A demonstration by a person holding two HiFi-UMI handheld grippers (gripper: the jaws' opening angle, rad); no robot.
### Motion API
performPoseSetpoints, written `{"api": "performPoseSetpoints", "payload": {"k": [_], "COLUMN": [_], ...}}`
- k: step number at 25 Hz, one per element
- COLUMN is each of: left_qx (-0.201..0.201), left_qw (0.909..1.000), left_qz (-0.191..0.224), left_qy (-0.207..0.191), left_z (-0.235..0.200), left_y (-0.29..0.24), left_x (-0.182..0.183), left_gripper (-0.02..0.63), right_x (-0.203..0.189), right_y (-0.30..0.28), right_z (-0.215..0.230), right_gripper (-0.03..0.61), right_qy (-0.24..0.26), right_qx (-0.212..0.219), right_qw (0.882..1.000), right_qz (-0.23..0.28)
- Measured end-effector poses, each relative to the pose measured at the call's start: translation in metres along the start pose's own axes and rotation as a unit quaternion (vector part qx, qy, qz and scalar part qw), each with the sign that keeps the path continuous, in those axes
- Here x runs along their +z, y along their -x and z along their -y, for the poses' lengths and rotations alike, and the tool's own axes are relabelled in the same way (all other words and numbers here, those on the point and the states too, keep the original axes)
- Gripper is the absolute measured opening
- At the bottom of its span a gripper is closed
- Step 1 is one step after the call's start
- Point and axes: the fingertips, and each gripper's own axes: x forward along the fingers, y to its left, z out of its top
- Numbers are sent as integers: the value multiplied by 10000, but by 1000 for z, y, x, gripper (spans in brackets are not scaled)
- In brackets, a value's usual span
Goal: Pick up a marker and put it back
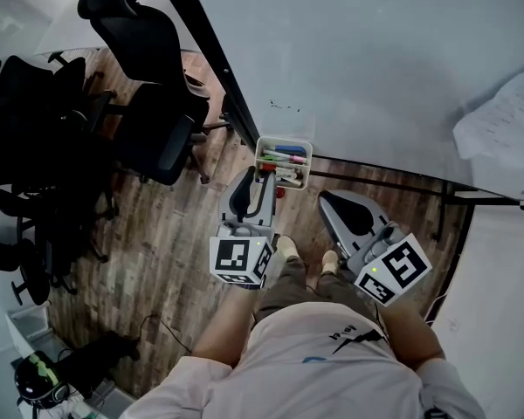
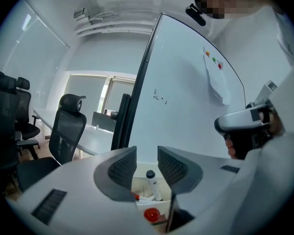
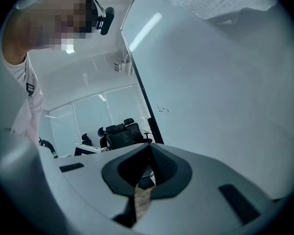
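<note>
Fingers [image 2: 121, 168] on the left gripper [image 2: 147, 156] are spread wide with nothing pinched. The marker [image 2: 152, 184] sits just past the tips, framed in the gap, leaning in the white marker tray [image 2: 139, 184] that hangs on the whiteboard [image 2: 186, 111]. Right gripper [image 3: 148, 153] looks closed and empty, off to the side. Risk imo: that tray's crowded, so a sloppy close could grab a neighbour too, or knock the marker sideways off the pads. It's got a white barrel and dark cap, with a red-capped marker [image 2: 151, 214] lying nearer the fingers.
</note>
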Motion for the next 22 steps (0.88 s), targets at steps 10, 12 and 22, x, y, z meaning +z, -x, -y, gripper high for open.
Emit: {"api": "performPoseSetpoints", "payload": {"k": [10,12,22], "left_qx": [-85,-138,-365], "left_qw": [9996,9993,9987], "left_qz": [265,331,327], "left_qy": [34,45,121], "left_z": [44,58,123], "left_y": [37,44,71], "left_x": [47,59,84], "left_gripper": [123,123,102], "right_x": [22,28,47], "right_y": [19,24,54], "right_z": [-21,-24,-38], "right_gripper": [14,14,14], "right_qy": [197,231,492], "right_qx": [353,436,787], "right_qw": [9990,9985,9951], "right_qz": [204,222,348]}}
